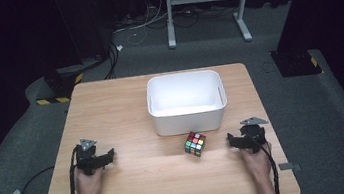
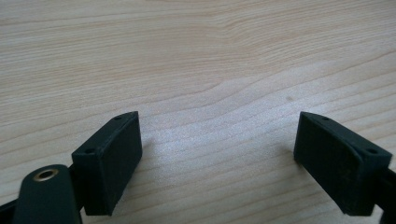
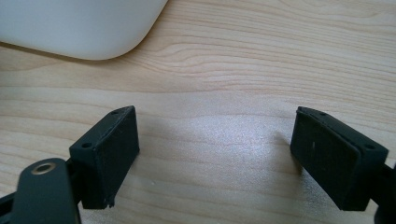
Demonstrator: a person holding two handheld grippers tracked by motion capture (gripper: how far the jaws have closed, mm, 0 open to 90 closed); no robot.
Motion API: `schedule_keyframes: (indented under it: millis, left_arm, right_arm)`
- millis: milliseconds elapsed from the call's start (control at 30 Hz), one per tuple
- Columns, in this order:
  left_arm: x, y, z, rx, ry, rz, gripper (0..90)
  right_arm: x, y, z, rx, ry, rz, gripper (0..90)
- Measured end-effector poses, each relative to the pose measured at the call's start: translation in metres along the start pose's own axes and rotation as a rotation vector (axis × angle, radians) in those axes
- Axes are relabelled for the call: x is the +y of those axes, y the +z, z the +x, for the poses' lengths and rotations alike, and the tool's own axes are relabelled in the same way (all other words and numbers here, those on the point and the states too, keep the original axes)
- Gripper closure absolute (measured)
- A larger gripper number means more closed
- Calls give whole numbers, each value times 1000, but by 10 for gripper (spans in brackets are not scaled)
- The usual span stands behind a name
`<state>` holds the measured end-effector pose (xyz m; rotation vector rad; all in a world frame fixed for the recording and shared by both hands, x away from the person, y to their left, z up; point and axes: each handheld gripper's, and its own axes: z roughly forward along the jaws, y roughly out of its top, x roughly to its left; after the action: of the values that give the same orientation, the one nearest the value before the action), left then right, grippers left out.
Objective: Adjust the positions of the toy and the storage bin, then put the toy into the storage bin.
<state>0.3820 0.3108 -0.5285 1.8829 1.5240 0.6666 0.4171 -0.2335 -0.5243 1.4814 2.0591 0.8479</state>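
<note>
A multicoloured puzzle cube point(image 1: 195, 144) rests on the wooden table point(image 1: 126, 108), just in front of a white plastic bin point(image 1: 186, 102). My left gripper point(image 1: 98, 159) sits at the table's left, held in a hand, well left of the cube. In the left gripper view its black jaws stand wide apart over bare wood, gripper point(image 2: 218, 154) open. My right gripper point(image 1: 240, 138) sits right of the cube, a short gap away. Its jaws also stand wide apart, gripper point(image 3: 215, 154) open, with the bin's rounded corner point(image 3: 79, 25) at upper left.
The bin looks hollow with nothing visible inside. Cables trail from both grippers off the table's front corners. Beyond the table is grey carpet with a white stand's legs point(image 1: 205, 2), loose cables and dark equipment at both sides.
</note>
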Motion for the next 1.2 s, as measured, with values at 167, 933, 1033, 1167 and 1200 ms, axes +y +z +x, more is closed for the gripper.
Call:
schedule_keyframes:
  millis: [167, 933, 1033, 1167, 1200]
  left_arm:
    - [0, 0, 0, 0, 0, 0, 154]
    - [0, 0, 0, -1, 0, 1, 154]
    - [0, 0, 0, -2, 0, 1, 154]
    - [0, 0, 0, -2, 0, 1, 154]
    - [0, 0, 0, -2, 1, 1, 154]
  right_arm:
    - [0, 0, 0, 1, -1, 0, 152]
    - [-15, -18, 7, 1, -37, -3, 190]
    - [-18, -21, 11, 9, -47, -9, 190]
    - [-21, -23, 16, 23, -53, -13, 189]
    - [-22, -24, 17, 28, -60, -13, 188]
